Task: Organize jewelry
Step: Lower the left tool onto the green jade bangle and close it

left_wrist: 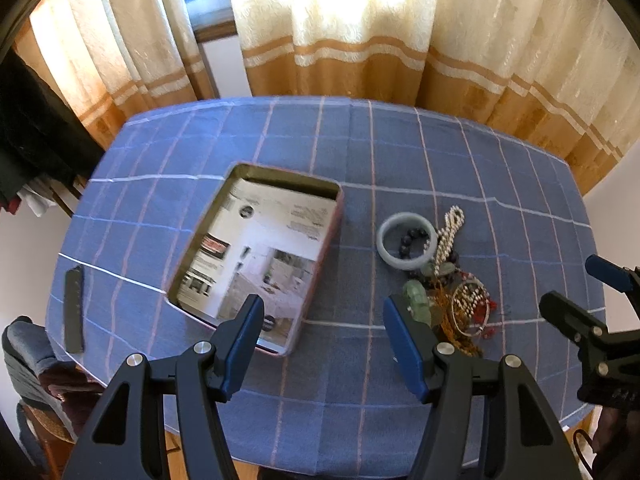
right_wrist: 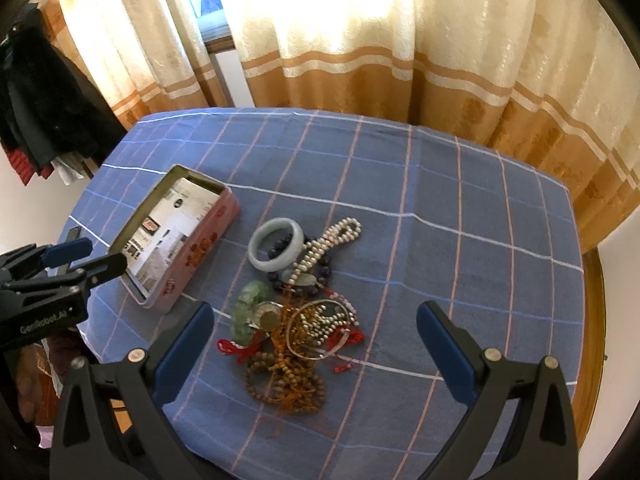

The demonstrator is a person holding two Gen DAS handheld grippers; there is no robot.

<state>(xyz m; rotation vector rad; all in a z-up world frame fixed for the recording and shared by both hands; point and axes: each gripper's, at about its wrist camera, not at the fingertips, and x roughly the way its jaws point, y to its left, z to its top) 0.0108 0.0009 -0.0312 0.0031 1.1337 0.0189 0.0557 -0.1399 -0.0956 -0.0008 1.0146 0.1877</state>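
Note:
A pile of jewelry (right_wrist: 296, 312) lies on the blue checked tablecloth: a pale jade bangle (right_wrist: 276, 250), a white pearl string (right_wrist: 328, 242), green stone beads (right_wrist: 250, 304), brown wooden beads (right_wrist: 284, 376), thin metal bangles and red cord. An open pink tin (right_wrist: 180, 240) lined with printed paper sits left of the pile. My right gripper (right_wrist: 314, 344) is open, above the pile's near side. My left gripper (left_wrist: 320, 344) is open, above the cloth between the tin (left_wrist: 260, 256) and the pile (left_wrist: 440, 276). The bangle (left_wrist: 406, 246) shows there too. Both grippers are empty.
A dark flat bar (left_wrist: 74, 308) lies at the table's left edge. Curtains (left_wrist: 360, 40) hang behind the table. Dark clothes (right_wrist: 44, 120) hang at the left, and a chair (left_wrist: 32, 368) stands by the table's near left corner. The right gripper (left_wrist: 600, 312) shows at the left view's right edge.

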